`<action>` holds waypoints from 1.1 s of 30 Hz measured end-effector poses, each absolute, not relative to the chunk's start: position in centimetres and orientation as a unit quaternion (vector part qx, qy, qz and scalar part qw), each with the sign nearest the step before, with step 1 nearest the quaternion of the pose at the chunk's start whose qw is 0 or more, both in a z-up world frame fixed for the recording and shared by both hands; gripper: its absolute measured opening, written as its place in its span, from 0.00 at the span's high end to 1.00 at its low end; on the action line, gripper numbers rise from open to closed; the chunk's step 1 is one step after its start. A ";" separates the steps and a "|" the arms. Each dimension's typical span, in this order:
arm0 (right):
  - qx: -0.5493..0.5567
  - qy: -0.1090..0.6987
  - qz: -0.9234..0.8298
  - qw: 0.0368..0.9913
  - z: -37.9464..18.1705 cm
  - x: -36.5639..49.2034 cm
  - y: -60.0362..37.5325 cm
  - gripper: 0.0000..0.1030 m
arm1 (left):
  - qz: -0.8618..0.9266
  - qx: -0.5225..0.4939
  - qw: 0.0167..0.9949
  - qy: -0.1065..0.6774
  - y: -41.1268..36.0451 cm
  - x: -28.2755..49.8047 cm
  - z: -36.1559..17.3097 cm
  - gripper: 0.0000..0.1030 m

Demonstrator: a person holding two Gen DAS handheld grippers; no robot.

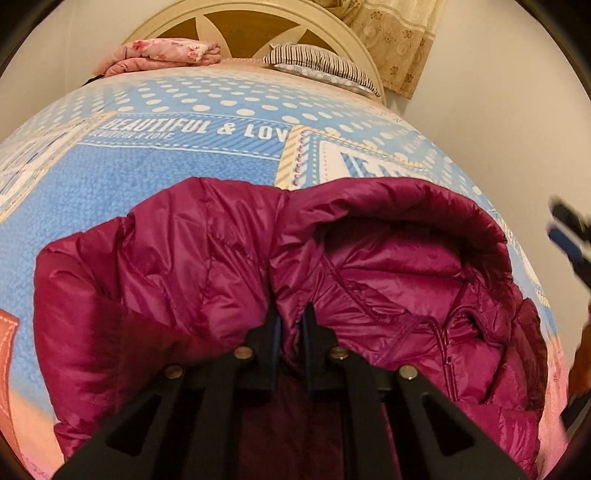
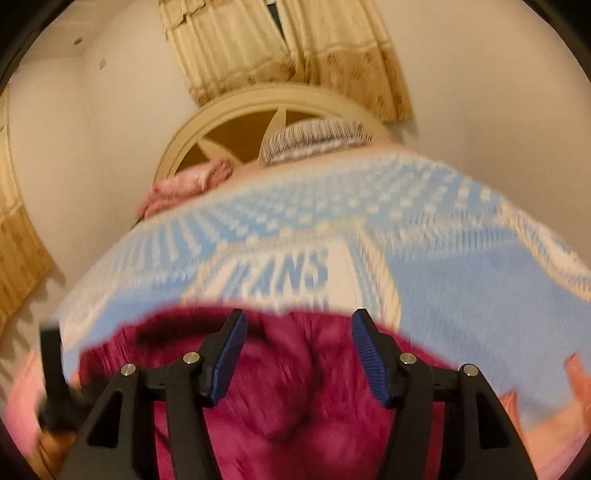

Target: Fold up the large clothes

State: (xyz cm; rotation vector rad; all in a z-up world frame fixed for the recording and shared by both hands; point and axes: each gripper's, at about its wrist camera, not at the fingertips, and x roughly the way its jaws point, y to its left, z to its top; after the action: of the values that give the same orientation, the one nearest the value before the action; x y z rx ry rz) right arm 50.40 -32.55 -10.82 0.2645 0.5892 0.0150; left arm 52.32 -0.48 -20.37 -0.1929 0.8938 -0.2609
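A magenta puffer jacket (image 1: 207, 258) with a hood (image 1: 406, 229) lies on the blue patterned bedspread (image 1: 147, 166). My left gripper (image 1: 291, 314) is shut on a fold of the jacket near the hood and shoulder. In the right wrist view, which is motion-blurred, my right gripper (image 2: 299, 325) is open and empty above the jacket (image 2: 295, 387), its blue pads (image 2: 369, 354) spread wide. The right gripper also shows blurred at the right edge of the left wrist view (image 1: 569, 236).
A cream headboard (image 1: 251, 18) stands at the far end of the bed. A folded pink floral cloth (image 1: 159, 55) and a striped pillow (image 1: 317, 62) lie by it. Beige curtains (image 2: 280, 48) hang behind. White walls flank the bed.
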 end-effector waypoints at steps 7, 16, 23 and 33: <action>0.058 0.409 0.029 0.910 -12.5 59.2 -25.9 0.42 | -0.135 -0.097 0.890 0.425 -0.4 52.2 -20.5 0.87; 0.035 0.451 0.045 0.891 -18.9 55.2 -25.4 0.44 | -0.140 -0.099 0.915 0.365 -0.5 48.7 -16.2 0.83; 0.027 0.434 0.048 0.899 -20.1 54.1 -25.3 0.44 | -0.156 -0.029 0.941 0.299 -4.8 49.9 -10.9 0.32; 0.062 0.408 0.064 0.909 -20.7 53.7 -26.1 0.44 | -0.108 -0.017 0.902 0.418 -6.2 56.6 -18.1 0.37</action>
State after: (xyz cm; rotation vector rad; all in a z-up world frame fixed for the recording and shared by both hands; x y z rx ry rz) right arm 53.69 -26.08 -20.73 0.1289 0.8415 0.1316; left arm 56.57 -6.22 -18.08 -0.0350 0.8654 -0.2224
